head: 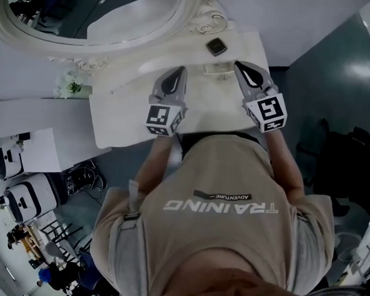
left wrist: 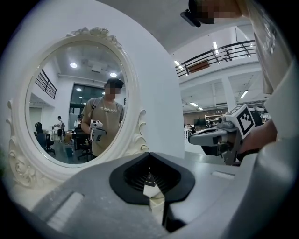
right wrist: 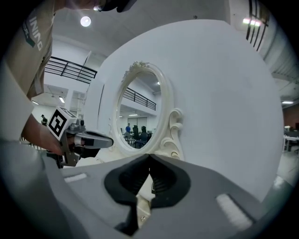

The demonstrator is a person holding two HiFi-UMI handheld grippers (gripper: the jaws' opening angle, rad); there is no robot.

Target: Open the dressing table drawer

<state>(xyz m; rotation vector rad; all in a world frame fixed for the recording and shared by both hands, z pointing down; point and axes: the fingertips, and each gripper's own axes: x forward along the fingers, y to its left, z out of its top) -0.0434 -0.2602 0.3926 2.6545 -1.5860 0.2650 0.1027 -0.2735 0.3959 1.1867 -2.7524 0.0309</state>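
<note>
Grippers in both hands are held level above the white dressing table top, pointing toward the oval mirror in its carved white frame. The grey left gripper has its jaws pressed together with nothing between them. The grey right gripper is the same, its black pads meeting on nothing. The two sit side by side and apart, each with its black-and-white marker cube nearest the person. A small dark square object lies on the table top just beyond and between the two gripper tips. A bunch of white flowers stands at the table's left edge, beside the mirror frame. The drawer front is hidden under the top's near edge, behind the person's beige shirt.
</note>
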